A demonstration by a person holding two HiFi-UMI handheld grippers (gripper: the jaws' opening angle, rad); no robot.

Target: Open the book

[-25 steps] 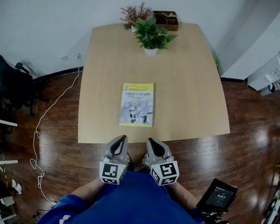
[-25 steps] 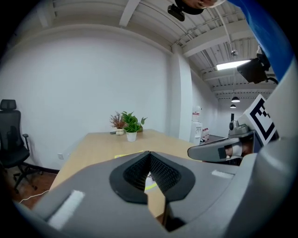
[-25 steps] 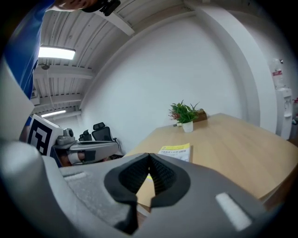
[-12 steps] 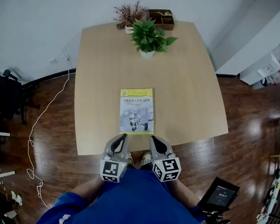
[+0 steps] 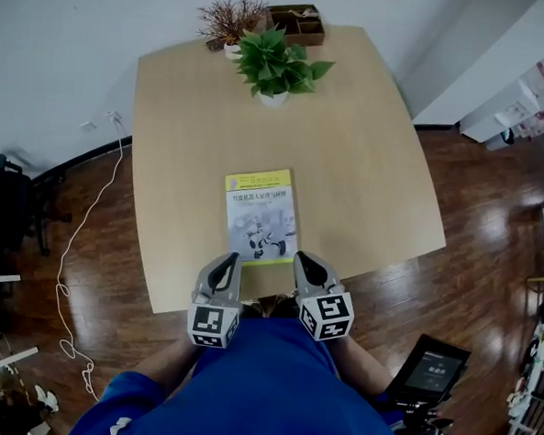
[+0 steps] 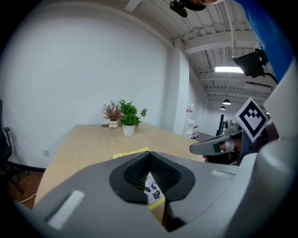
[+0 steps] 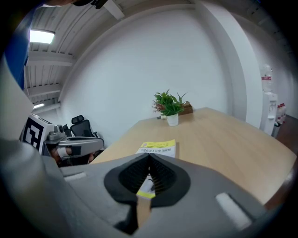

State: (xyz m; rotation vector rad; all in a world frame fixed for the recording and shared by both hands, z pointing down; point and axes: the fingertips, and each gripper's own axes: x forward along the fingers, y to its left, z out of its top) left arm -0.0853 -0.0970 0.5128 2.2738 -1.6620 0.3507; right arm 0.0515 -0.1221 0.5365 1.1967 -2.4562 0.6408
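A closed book (image 5: 260,216) with a yellow and white cover lies flat on the light wooden table (image 5: 367,172), close to the near edge. My left gripper (image 5: 225,265) hovers at that edge, just short of the book's near left corner, jaws shut and empty. Level with it, my right gripper (image 5: 307,264) sits by the near right corner, also shut and empty. In the left gripper view the book (image 6: 132,153) shows just beyond the closed left gripper (image 6: 150,155). In the right gripper view the book (image 7: 158,148) lies ahead of the closed right gripper (image 7: 149,158).
A green potted plant (image 5: 274,67), a dried plant (image 5: 224,21) and a small wooden box (image 5: 296,22) stand at the table's far end. A white cable (image 5: 78,237) trails over the dark wood floor at left. A small screen (image 5: 433,369) sits at lower right.
Both grippers have moved forward and a little down, from over the floor to the table's near edge by the book. The book has not moved.
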